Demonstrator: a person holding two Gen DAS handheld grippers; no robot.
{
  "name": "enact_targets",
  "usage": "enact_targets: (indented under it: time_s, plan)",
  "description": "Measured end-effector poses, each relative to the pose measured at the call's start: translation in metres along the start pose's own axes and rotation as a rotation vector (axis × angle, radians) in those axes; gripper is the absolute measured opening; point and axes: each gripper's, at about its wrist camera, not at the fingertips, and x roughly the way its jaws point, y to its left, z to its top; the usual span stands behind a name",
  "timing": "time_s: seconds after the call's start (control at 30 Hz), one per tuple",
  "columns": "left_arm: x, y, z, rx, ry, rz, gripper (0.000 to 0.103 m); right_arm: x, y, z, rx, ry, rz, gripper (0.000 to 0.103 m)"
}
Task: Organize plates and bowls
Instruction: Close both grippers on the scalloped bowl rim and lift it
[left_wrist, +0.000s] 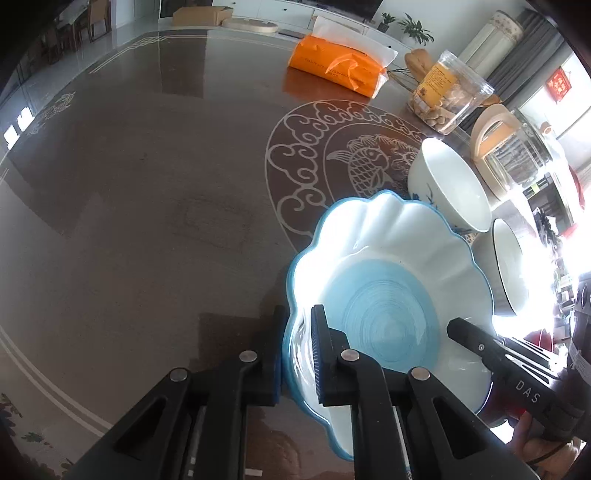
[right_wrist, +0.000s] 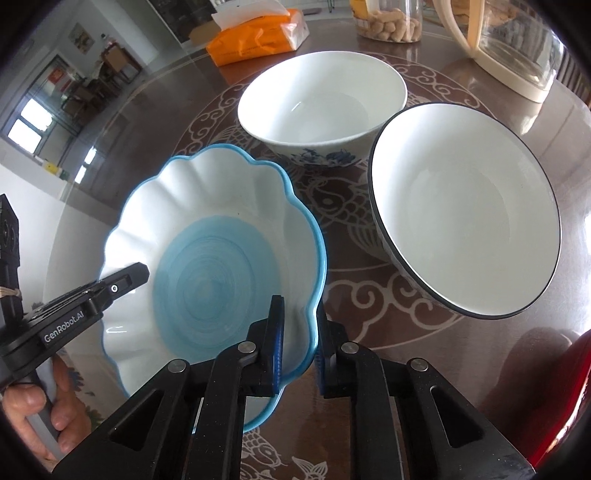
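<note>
A scalloped white plate with a blue rim and blue centre (left_wrist: 388, 291) is held off the brown table. My left gripper (left_wrist: 295, 347) is shut on its left rim. My right gripper (right_wrist: 299, 343) is shut on its right rim (right_wrist: 221, 266); one of its fingers (left_wrist: 476, 341) shows in the left wrist view. A white bowl with blue flowers (right_wrist: 321, 107) stands behind the plate. A white bowl with a black rim (right_wrist: 465, 214) stands to the right, tilted in view. Both bowls also show in the left wrist view, the flowered one (left_wrist: 450, 184) and the black-rimmed one (left_wrist: 509, 266).
An orange tissue pack (left_wrist: 340, 66), a clear jar of biscuits (left_wrist: 447, 92) and a cream-framed glass container (left_wrist: 509, 147) stand at the back of the table (left_wrist: 147, 184). A red object (right_wrist: 569, 406) lies at the right edge.
</note>
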Motion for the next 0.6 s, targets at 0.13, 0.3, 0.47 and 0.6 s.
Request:
enact_targets:
  time_s: [0.13, 0.3, 0.47, 0.6]
  plan:
    - [-0.026, -0.013, -0.021, 0.016, -0.042, -0.004, 0.012, -0.023, -0.002, -0.007, -0.006, -0.024, 0.024, 0.016]
    - [-0.054, -0.032, -0.057, 0.036, -0.099, -0.015, 0.012, -0.056, -0.006, -0.03, -0.032, -0.057, 0.042, 0.016]
    - [-0.056, -0.053, -0.092, 0.057, -0.114, -0.029, 0.012, -0.075, -0.021, -0.062, -0.029, -0.071, 0.038, 0.016]
    - [-0.032, -0.067, -0.109, 0.07, -0.093, -0.034, 0.012, -0.07, -0.036, -0.078, -0.022, -0.081, -0.007, 0.016]
